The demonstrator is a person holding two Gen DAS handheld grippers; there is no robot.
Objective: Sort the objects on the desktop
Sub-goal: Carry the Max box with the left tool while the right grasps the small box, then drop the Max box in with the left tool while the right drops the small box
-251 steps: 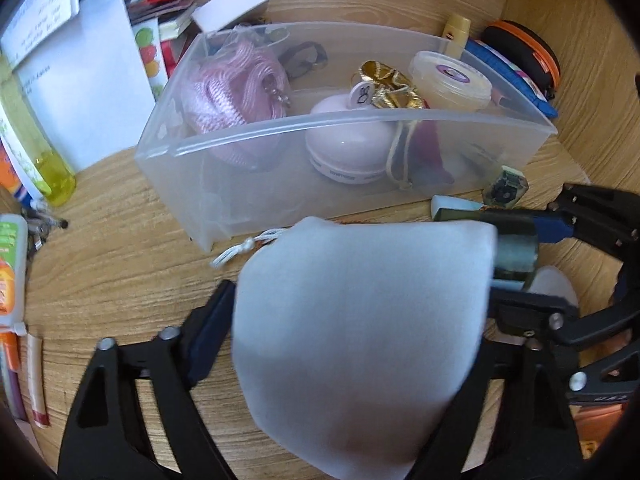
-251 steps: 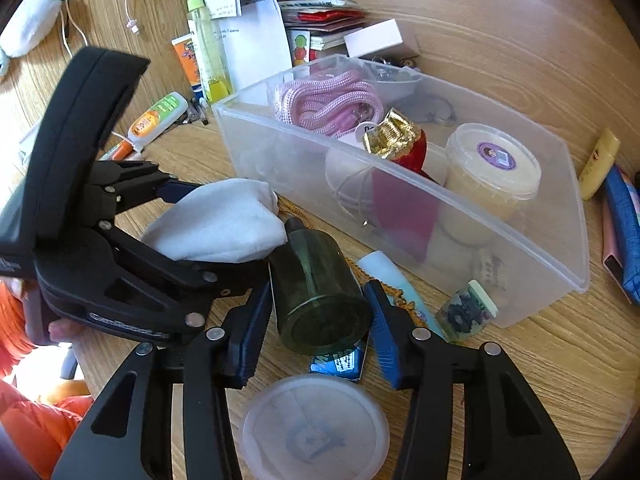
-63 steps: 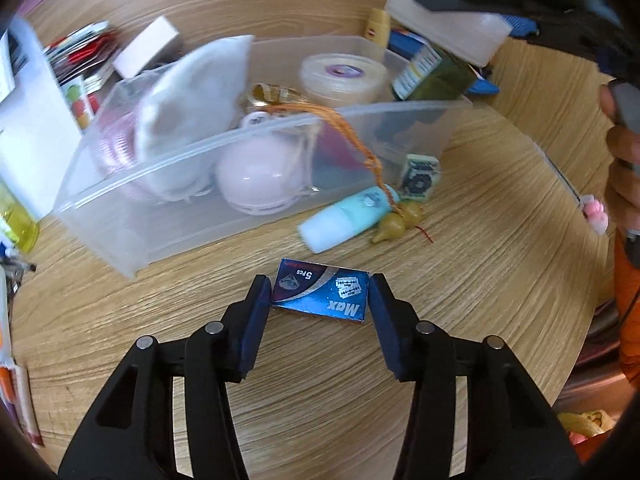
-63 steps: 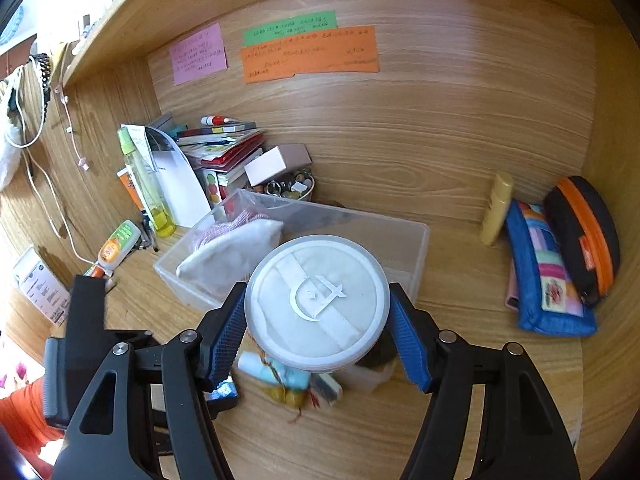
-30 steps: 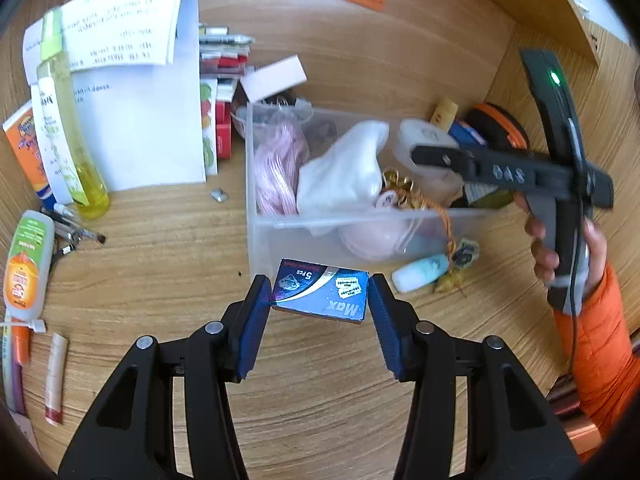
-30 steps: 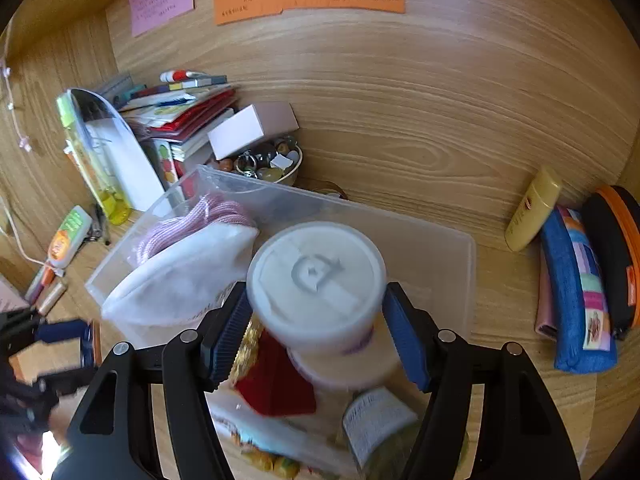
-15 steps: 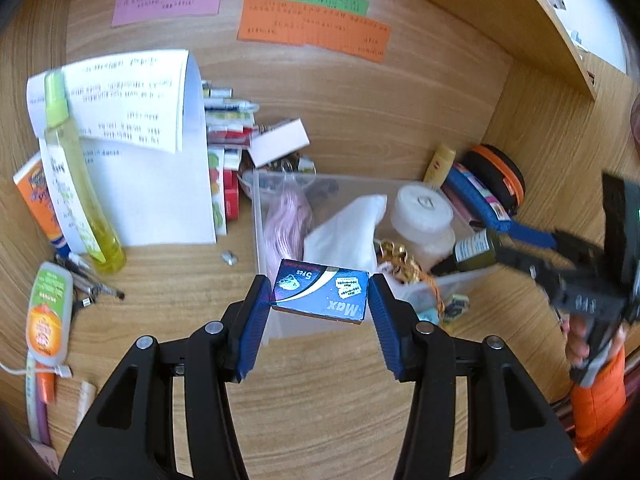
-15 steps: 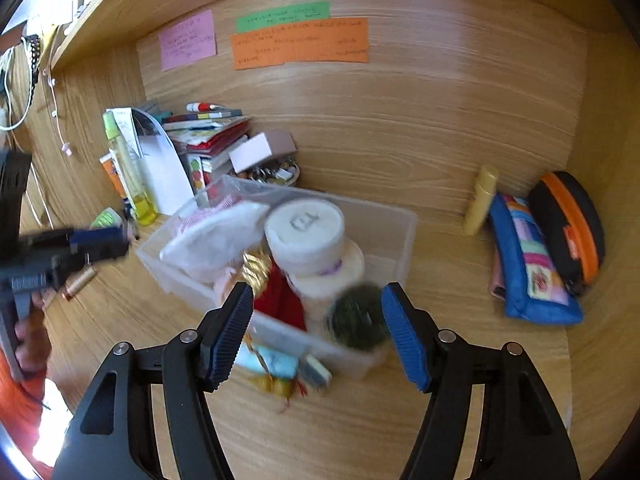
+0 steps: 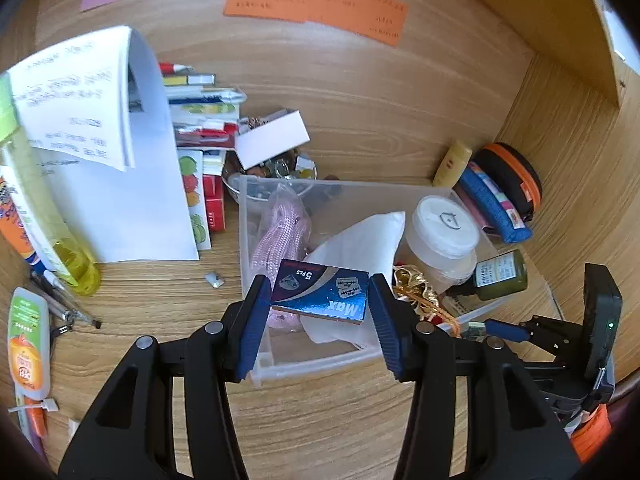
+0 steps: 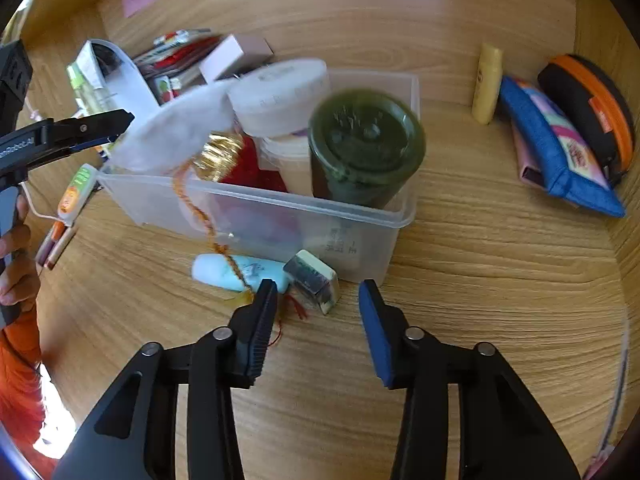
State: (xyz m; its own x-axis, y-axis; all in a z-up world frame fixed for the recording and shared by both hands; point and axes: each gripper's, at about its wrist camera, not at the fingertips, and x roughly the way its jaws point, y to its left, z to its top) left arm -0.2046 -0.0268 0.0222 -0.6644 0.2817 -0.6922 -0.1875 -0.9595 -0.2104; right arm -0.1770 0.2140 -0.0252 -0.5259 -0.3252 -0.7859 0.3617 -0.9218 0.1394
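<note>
Above the clear plastic box (image 9: 256, 374), the left hand-held gripper (image 9: 320, 296) is gripping a flat blue packet of razor blades (image 9: 320, 292) between its two pads, and the packet is hanging clear of the wooden surface (image 9: 160, 300). Inside the box a pink rope (image 9: 276, 232), a white cloth (image 9: 356, 248), a round white jar (image 9: 442, 232) and a dark green bottle (image 9: 500, 276) are lying. In front of the box, the right hand-held gripper (image 10: 318, 300) is pointing down at the surface; its jaws are closing with nothing between them. A pale blue tube (image 10: 224, 270) and a small rectangular case (image 10: 314, 280) are resting just beyond its fingertips, near the box wall.
</note>
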